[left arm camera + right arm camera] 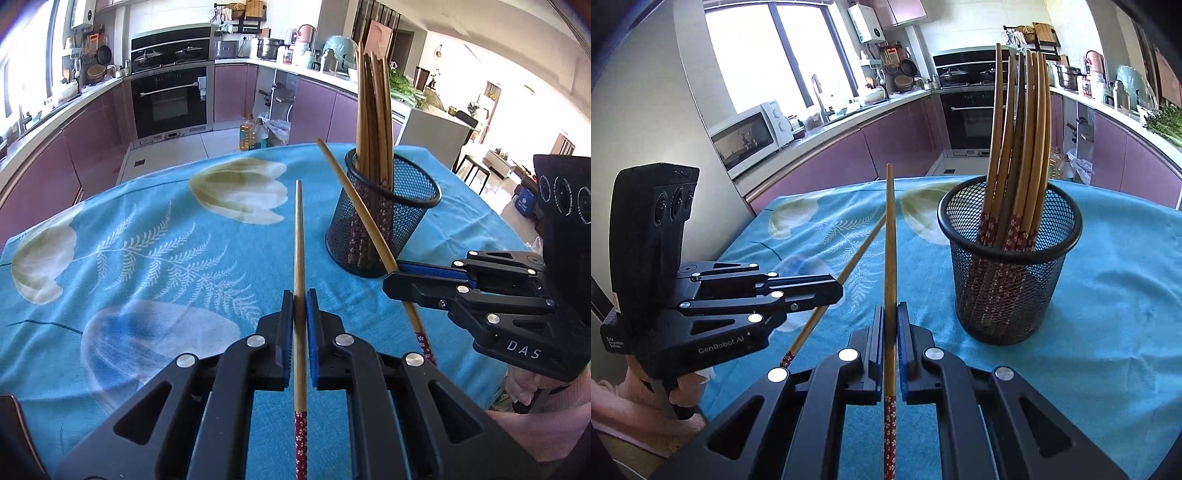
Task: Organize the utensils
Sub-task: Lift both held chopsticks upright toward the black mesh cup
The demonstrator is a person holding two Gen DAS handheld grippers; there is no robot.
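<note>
Chopsticks of brown bamboo with red floral handles: most stand bundled in the black wire-mesh cup, ahead and right of the right fingers. Left gripper fingers clamped on one chopstick; right gripper fingers clamped on another. Both sticks are clear of the blue floral-clothed counter. Remaining, apparently: drop these two into the cup.
</note>
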